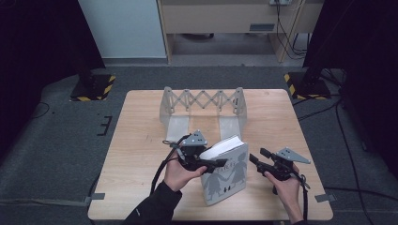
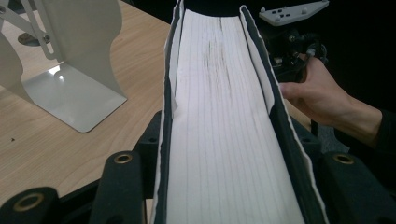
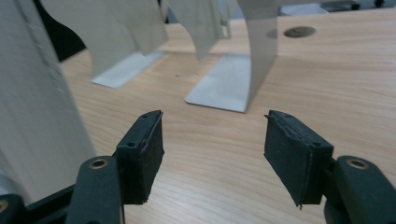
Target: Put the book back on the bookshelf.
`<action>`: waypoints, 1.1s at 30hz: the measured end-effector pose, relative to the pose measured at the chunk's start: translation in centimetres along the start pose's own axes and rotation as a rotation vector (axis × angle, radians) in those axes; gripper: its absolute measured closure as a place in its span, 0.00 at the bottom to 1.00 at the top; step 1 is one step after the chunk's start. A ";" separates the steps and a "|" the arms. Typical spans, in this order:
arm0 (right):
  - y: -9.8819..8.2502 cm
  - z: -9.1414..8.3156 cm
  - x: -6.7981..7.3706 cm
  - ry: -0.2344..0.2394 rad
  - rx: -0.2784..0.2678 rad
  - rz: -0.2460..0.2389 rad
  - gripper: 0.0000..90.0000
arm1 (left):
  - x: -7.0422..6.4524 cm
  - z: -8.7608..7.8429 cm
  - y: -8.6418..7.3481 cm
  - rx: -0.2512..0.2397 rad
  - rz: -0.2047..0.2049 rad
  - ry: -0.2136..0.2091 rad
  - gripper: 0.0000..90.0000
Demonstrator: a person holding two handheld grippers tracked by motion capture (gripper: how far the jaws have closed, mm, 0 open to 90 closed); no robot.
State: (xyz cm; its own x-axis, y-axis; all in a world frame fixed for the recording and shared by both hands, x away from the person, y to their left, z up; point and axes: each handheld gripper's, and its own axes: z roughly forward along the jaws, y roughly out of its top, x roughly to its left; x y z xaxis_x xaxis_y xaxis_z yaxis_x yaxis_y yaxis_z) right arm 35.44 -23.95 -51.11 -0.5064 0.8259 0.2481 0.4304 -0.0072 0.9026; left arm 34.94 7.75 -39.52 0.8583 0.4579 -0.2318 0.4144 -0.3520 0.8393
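Note:
A thick book (image 1: 225, 173) with a grey cover and pale silhouettes on it stands tilted on its lower edge at the front of the wooden table (image 1: 141, 140). My left gripper (image 1: 219, 163) is shut on it from the left. In the left gripper view the white page edge (image 2: 219, 116) runs up between the two jaws, which press on both covers. My right gripper (image 1: 259, 155) hovers just right of the book, open, with nothing between its fingertips (image 3: 212, 123). The book's pages (image 3: 32, 93) show at the left of the right gripper view.
A white metal expanding book rack (image 1: 202, 101) with scissor links stands at the back centre of the table. Its flat foot plates (image 2: 70, 88) (image 3: 229, 88) lie on the wood ahead of both grippers. The other hand (image 2: 322, 93) and its gripper (image 2: 289, 37) sit beyond the book.

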 end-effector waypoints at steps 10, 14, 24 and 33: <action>-1.2 0.3 -1.6 -0.161 0.186 -0.043 0.36 | -0.2 0.2 0.2 -0.017 -0.012 0.011 0.53; -1.5 0.3 -2.0 -0.180 0.219 -0.032 0.35 | -0.3 0.3 0.5 -0.008 -0.005 0.012 0.53; -1.7 0.3 -2.6 -0.217 0.270 -0.048 0.33 | -0.5 0.3 0.8 -0.009 -0.025 0.025 0.54; -1.9 0.4 -2.7 -0.229 0.289 -0.060 0.32 | -0.8 -0.2 1.4 0.005 0.001 0.077 0.54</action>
State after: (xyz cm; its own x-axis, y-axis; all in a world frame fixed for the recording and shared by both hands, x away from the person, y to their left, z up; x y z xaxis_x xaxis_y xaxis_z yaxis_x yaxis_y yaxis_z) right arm 36.30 -25.98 -53.61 -0.3712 0.9248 0.0832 0.6146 0.1775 0.7686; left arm 34.82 7.02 -38.05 0.8328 0.5190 -0.1925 0.4156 -0.3564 0.8368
